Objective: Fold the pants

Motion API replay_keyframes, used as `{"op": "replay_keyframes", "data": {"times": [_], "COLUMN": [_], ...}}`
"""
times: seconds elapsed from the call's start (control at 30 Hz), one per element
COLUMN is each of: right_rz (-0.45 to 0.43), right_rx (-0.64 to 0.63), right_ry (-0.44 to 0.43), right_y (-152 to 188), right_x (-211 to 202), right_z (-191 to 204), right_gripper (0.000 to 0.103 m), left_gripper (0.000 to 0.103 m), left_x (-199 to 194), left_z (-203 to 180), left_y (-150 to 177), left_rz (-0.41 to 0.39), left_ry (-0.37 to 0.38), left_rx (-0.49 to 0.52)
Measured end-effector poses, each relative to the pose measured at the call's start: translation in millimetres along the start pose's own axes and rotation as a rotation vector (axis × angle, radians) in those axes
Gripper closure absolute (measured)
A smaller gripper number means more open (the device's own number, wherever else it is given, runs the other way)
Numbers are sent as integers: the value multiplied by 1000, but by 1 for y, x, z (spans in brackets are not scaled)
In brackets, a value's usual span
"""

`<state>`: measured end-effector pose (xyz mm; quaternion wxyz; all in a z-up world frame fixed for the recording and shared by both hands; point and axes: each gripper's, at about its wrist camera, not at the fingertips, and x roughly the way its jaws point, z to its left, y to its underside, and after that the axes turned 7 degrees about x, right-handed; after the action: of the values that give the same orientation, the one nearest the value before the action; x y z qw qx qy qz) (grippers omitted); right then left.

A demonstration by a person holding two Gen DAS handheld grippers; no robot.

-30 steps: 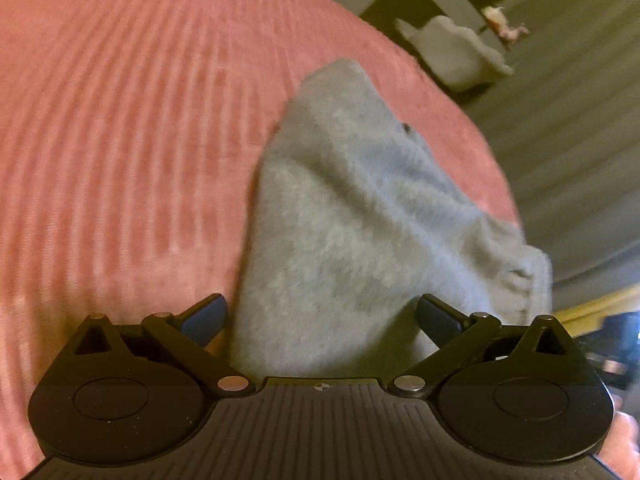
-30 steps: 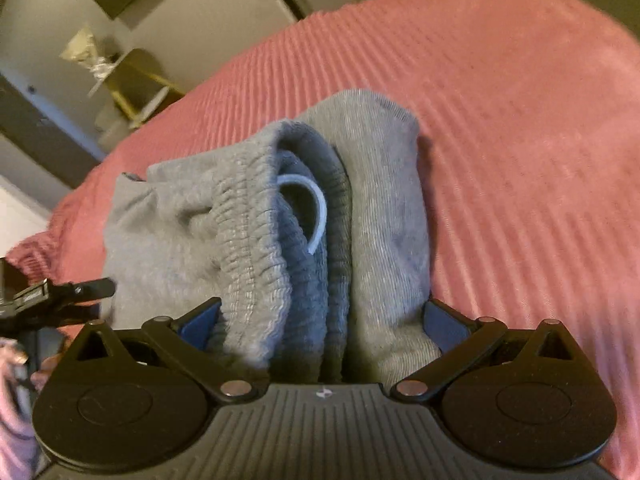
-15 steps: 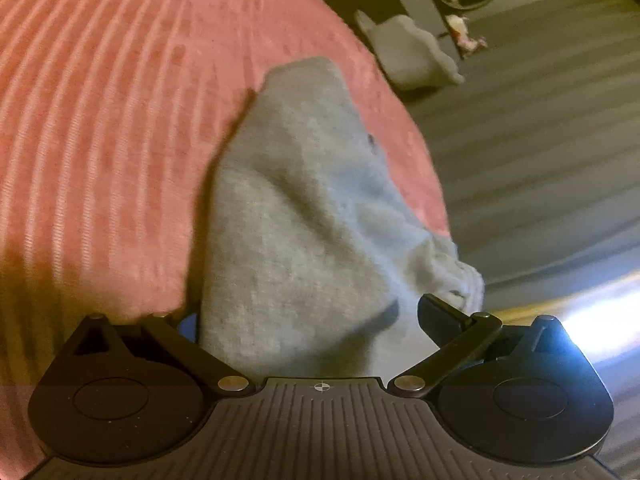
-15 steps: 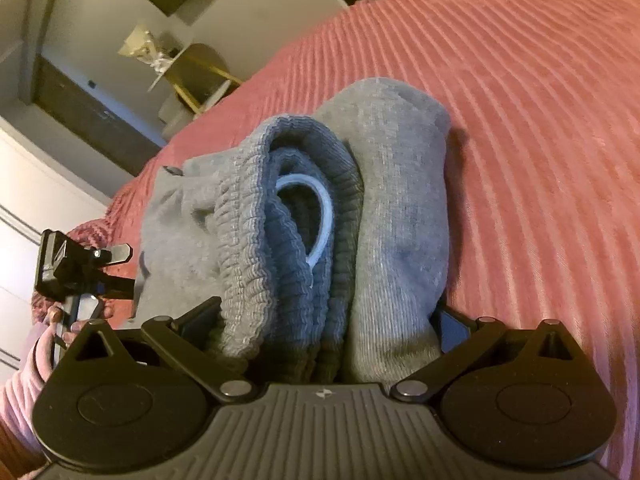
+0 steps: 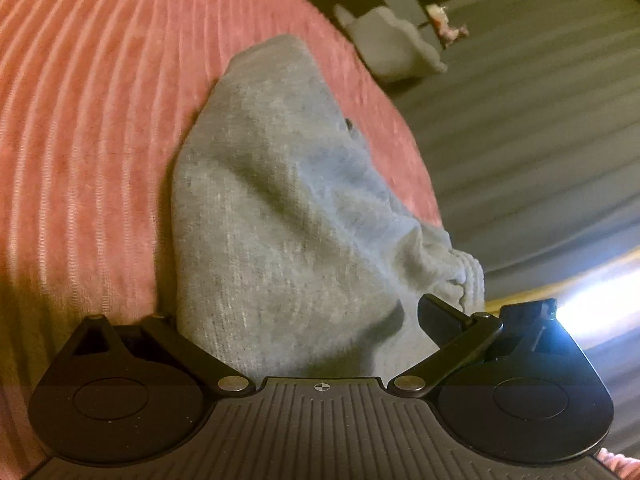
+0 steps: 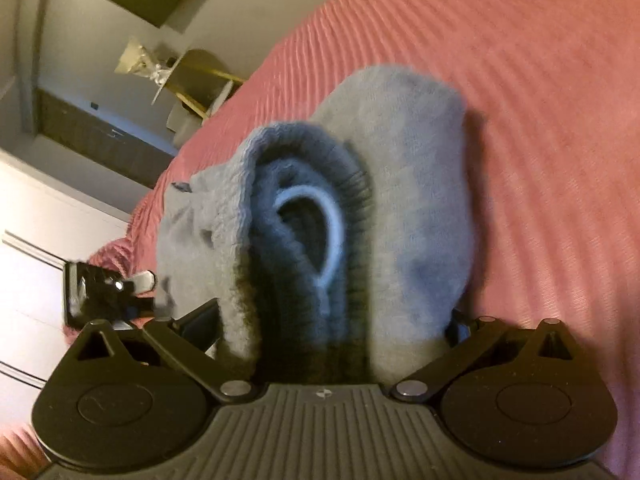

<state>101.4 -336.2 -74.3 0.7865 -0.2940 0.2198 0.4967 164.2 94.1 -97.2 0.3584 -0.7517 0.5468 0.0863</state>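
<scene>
1. Pants [image 5: 280, 208]: grey knit, already doubled into a thick bundle, lying on the pink ribbed bed [image 5: 88, 128] near its edge; floor [image 5: 540, 140] at 3 o'clock in the left view

2. Left gripper [image 5: 304, 320]: cloth fills the gap between the jaws, which stand fairly wide around it; whether they pinch it cannot be told, as the left finger is hidden by cloth

3. Right gripper [image 6: 332, 320]: jaws wide, holding the waistband [image 6: 304, 184] end, several layers thick; white drawstring [image 6: 332, 224] loops out at 12 o'clock of the jaws

4. In the right view the left gripper [image 6: 116, 292] shows at 9 o'clock, at the far end of the bundle, so each gripper takes one end

5. Step in hand, as judged: carry both ends together to lay or tighten the fold

6. To do it well: keep both grips at equal height, so the layers do not shear

7. Keep every layer inside the right jaws; a thick stack can shed its outer ply

8. Tuck the drawstring inside before pressing flat

9. Set down away from the bed edge, toward 9 o'clock in the left view, so the bundle cannot slip to the floor
</scene>
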Motion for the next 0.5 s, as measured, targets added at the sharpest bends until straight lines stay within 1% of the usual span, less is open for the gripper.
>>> {"op": "replay_keyframes", "data": {"times": [0.03,0.07,0.1,0.13,0.17,0.2,0.23,0.27,0.33,0.37,0.4,0.5], "right_rz": [11,5,-5,-20,-35,-52,-66,-82,-97,-104,-114,-151], "right_rx": [-17,-55,-116,-163,-176,-167,-157,-148,-155,-163,-176,-203], "right_ry": [28,66,123,177,210,228,237,245,254,258,261,246], "right_y": [4,10,17,22,25,26,26,27,31,33,35,38], "right_x": [6,10,16,21,22,20,17,11,2,-1,-4,-10], "right_z": [9,18,28,36,41,45,48,51,58,63,70,84], "right_gripper": [0,0,0,3,10,14,23,30,34,35,36,40], "left_gripper": [0,4,7,9,17,29,37,44,52,59,61,65], "left_x": [-1,0,1,2,1,1,1,-1,-1,-1,-1,-4], "left_z": [-3,-6,-8,-12,-14,-18,-23,-29,-39,-43,-47,-58], "left_y": [1,3,3,4,3,2,2,3,6,6,6,4], "left_rz": [-6,-9,-8,-10,-12,-11,-7,1,8,7,3,-13], "left_ry": [-3,-23,-46,-67,-81,-94,-115,-146,-181,-190,-192,-200], "left_rx": [18,39,53,73,87,105,126,172,215,230,242,270]}}
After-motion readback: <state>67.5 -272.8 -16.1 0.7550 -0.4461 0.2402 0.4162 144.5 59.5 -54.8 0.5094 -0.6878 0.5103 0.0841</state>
